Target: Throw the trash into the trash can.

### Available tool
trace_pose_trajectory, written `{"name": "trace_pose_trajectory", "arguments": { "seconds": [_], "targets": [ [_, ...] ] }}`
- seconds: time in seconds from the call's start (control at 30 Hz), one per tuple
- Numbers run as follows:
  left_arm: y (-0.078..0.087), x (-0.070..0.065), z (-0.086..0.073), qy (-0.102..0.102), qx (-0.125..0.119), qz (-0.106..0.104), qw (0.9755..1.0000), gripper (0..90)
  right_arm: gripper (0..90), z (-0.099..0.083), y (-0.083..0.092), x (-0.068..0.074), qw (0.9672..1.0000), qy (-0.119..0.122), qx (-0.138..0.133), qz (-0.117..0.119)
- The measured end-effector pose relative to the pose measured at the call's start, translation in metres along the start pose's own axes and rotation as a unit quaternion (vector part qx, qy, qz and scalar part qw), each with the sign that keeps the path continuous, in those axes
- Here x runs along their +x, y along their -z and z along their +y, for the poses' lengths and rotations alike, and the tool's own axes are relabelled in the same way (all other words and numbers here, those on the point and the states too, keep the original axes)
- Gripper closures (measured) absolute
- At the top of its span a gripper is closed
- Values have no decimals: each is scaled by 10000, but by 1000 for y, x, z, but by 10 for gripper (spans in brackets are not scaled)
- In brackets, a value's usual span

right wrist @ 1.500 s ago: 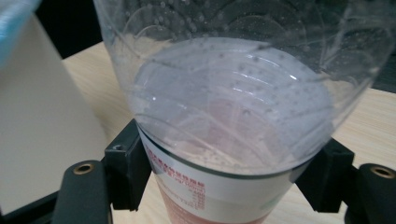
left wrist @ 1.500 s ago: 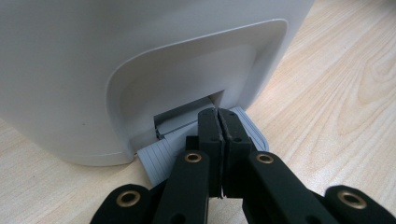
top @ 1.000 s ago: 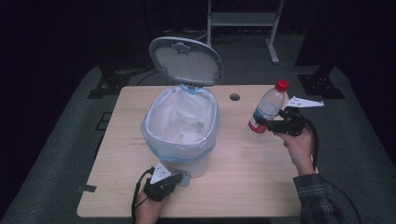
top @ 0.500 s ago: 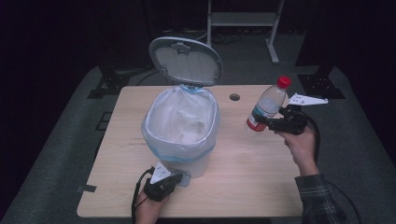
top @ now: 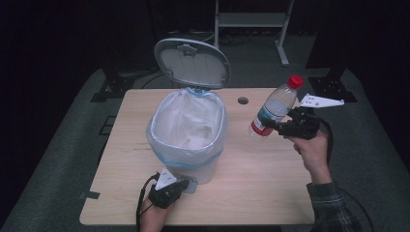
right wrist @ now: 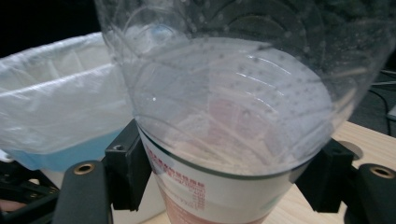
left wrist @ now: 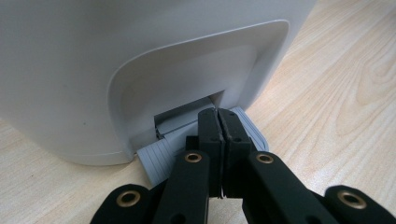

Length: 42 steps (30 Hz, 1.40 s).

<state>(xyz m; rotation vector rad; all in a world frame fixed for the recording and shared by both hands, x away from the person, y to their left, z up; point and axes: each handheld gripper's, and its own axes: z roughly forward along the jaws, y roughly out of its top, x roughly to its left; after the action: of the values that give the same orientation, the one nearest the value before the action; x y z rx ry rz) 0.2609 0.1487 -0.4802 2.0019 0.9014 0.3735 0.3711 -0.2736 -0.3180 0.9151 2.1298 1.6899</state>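
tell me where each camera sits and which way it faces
High view: above the person's table edge, facing forward and down on the bin; both hands show.
Left gripper view: on the left tool, low, facing the bin's pedal.
Right gripper view: on the right tool, facing the bottle.
Shared: every view shows the bin.

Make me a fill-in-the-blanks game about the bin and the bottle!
The bottle has a ___ cap.
The bin's lid stands ___.
The right tongs are shut on the ___.
The left tongs press the bin's grey ___, low at the front.

Missing words: red; open; bottle; pedal
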Motion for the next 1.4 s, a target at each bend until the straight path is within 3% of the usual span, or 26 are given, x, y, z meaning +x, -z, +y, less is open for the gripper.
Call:
{"name": "trace_pose_trajectory", "arguments": {
  "seconds": [0.77, 1.4],
  "targets": [
    [0, 0, 0, 3, 3, -10, 10000, 894, 286, 41, 11, 27, 9975, 135, -333, 609],
    [0, 1, 0, 36, 13, -24, 10000, 894, 285, 70, 9, 57, 9902, 253, -612, 1226]
  ]
}}
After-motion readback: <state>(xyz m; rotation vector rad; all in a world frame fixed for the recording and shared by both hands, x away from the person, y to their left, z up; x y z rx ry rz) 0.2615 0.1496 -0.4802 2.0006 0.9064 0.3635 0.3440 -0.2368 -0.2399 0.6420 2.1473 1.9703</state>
